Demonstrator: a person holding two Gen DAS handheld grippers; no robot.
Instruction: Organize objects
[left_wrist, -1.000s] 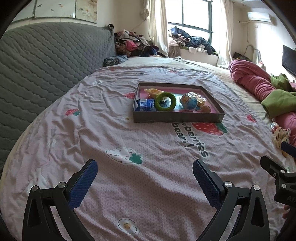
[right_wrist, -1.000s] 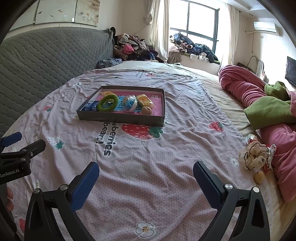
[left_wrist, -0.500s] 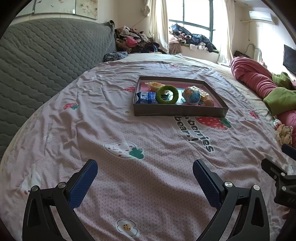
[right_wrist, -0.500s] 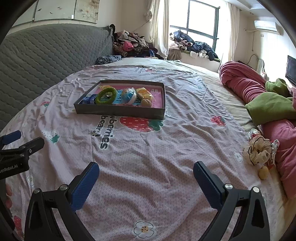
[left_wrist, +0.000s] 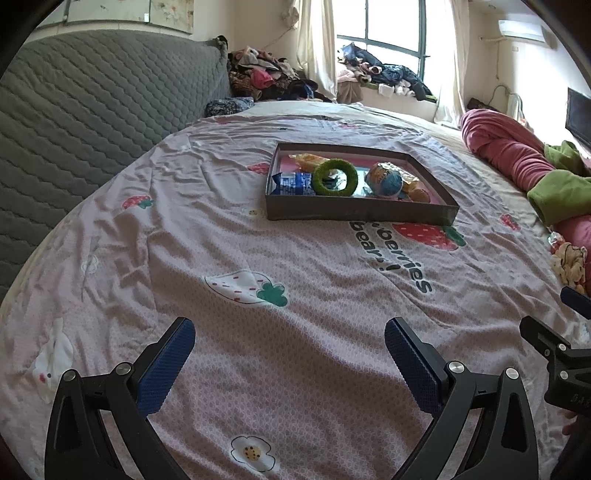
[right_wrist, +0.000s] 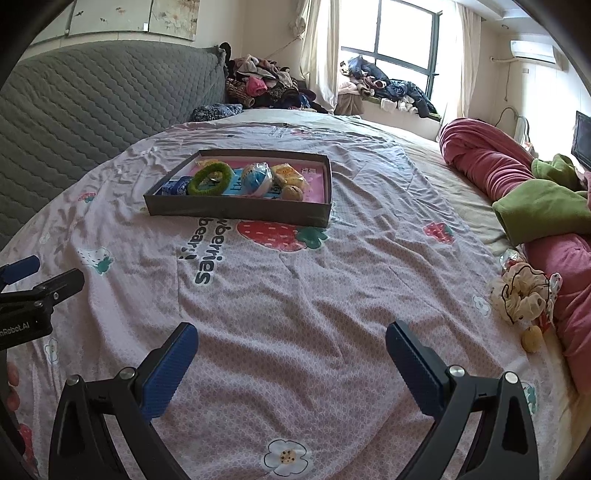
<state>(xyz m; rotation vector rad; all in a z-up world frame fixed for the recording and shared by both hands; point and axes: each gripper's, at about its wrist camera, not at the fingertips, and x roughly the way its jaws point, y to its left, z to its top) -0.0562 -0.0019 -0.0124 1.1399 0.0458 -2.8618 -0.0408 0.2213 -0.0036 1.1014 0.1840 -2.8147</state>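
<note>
Claws first: the left claw (left_wrist: 290, 360) has its two blue-padded black fingers spread wide, gripping nothing and hovering above the pink strawberry-print bedsheet (left_wrist: 229, 236). The right claw (right_wrist: 291, 360) stands equally wide, empty, over the same sheet; each claw's black frame shows at the edge of the other's view.

Well ahead of both lies one shallow dark cardboard tray with a pink floor (left_wrist: 360, 212), resting flat on the bed, just behind the printed red strawberry and dark lettering. Inside it, counted from the left wrist view: one fuzzy green ring (left_wrist: 334, 177) near the middle, propped on one blue-and-white wrapped packet (left_wrist: 293, 183) in the near-left corner; one round blue-and-cream ball (left_wrist: 386, 180) just right of the ring; two yellow wrapped snack packets, one (left_wrist: 312, 159) behind the ring near the far wall, the other (right_wrist: 289, 174) behind the ball; and one small brown walnut-like ball (right_wrist: 293, 192) near the front wall, toward the right.

Off the sheet at the right side sit one cream frilly scrunchie-like bundle (right_wrist: 522, 295) and one small yellow ball (right_wrist: 532, 339) just below it, beside a rolled pink quilt (right_wrist: 487, 166) with a green blanket (right_wrist: 543, 210) over it. A grey quilted headboard (left_wrist: 92, 110) rises on the left.
</note>
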